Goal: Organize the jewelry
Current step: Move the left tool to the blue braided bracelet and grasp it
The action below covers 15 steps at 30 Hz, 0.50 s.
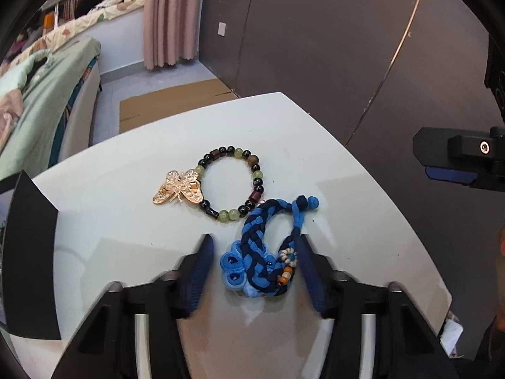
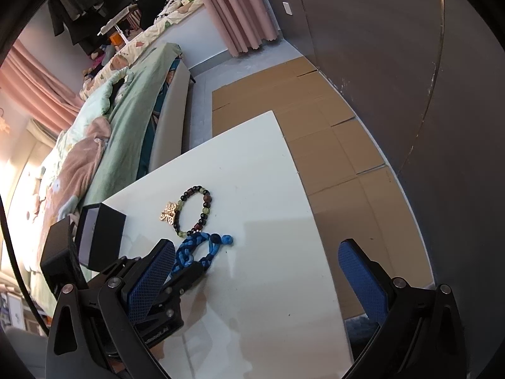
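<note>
A blue braided fabric bracelet lies on the white table. My left gripper is open, with its fingers on either side of the bracelet's lower part. Beyond it lie a beaded bracelet of black, green and brown beads and a gold butterfly brooch touching its left side. My right gripper is open and empty above the table's near right part. The right wrist view shows the braided bracelet, the beaded bracelet and the brooch, with the left gripper's fingers at the braided bracelet.
A black open jewelry box stands at the table's left edge; its dark side shows in the left wrist view. Cardboard sheets cover the floor beyond the table. A bed with green bedding is to the left. A dark wall is behind.
</note>
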Each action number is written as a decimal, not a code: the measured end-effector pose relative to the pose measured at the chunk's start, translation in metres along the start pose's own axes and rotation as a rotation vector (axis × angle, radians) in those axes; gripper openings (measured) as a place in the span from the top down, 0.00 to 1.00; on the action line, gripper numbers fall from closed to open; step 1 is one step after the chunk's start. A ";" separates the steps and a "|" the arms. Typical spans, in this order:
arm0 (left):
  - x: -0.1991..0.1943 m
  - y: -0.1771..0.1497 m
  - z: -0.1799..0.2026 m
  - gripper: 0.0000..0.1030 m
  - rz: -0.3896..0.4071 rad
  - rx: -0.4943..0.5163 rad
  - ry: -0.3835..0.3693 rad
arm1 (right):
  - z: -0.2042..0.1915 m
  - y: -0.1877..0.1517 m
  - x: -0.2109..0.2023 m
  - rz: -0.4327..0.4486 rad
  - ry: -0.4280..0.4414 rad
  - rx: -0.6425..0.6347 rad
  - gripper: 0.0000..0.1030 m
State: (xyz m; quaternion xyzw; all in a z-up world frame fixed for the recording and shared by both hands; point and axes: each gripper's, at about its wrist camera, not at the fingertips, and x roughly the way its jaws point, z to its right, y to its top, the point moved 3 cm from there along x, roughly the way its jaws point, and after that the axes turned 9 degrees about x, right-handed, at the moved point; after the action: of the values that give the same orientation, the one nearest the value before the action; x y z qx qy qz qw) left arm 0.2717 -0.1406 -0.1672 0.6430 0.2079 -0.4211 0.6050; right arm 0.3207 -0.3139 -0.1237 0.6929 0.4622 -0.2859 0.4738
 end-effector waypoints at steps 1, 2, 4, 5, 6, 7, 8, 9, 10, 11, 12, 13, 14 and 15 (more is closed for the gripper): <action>0.000 0.000 -0.001 0.62 0.002 -0.003 -0.007 | 0.000 0.000 0.000 -0.002 -0.002 0.000 0.00; -0.001 0.000 -0.003 0.76 0.006 -0.007 -0.011 | -0.001 0.000 0.002 -0.005 -0.004 -0.001 0.00; -0.004 0.000 -0.007 0.83 0.015 -0.014 -0.006 | -0.002 -0.001 0.005 -0.014 -0.008 -0.005 0.00; -0.006 0.001 -0.009 0.83 0.019 -0.019 0.002 | -0.003 -0.001 0.006 -0.017 -0.008 -0.007 0.00; -0.009 0.002 -0.011 0.84 0.027 -0.023 -0.003 | -0.004 -0.002 0.007 -0.021 -0.008 -0.009 0.00; -0.012 0.003 -0.014 0.86 0.036 -0.030 -0.009 | -0.006 -0.002 0.009 -0.025 -0.005 -0.012 0.00; -0.014 0.003 -0.015 0.86 0.041 -0.036 -0.011 | -0.007 -0.002 0.009 -0.028 0.001 -0.013 0.00; -0.017 0.005 -0.017 0.86 0.048 -0.042 -0.013 | -0.009 -0.002 0.010 -0.031 0.009 -0.013 0.00; -0.020 0.006 -0.020 0.86 0.057 -0.049 -0.015 | -0.010 -0.003 0.011 -0.033 0.018 -0.011 0.00; -0.024 0.007 -0.023 0.86 0.065 -0.059 -0.017 | -0.012 -0.003 0.011 -0.035 0.027 -0.009 0.00; -0.027 0.007 -0.025 0.86 0.072 -0.068 -0.021 | -0.014 -0.003 0.013 -0.040 0.040 -0.006 0.00; -0.031 0.008 -0.029 0.86 0.082 -0.080 -0.025 | -0.016 -0.003 0.015 -0.043 0.046 -0.005 0.00; -0.034 0.010 -0.031 0.86 0.090 -0.087 -0.027 | -0.018 -0.004 0.017 -0.047 0.053 -0.006 0.00; -0.037 0.011 -0.033 0.86 0.097 -0.092 -0.027 | -0.022 -0.004 0.019 -0.052 0.057 -0.008 0.00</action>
State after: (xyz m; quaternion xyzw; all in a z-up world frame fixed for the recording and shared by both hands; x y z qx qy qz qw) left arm 0.2693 -0.1024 -0.1342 0.6181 0.1873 -0.3900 0.6564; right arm 0.3240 -0.2865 -0.1327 0.6867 0.4945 -0.2764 0.4555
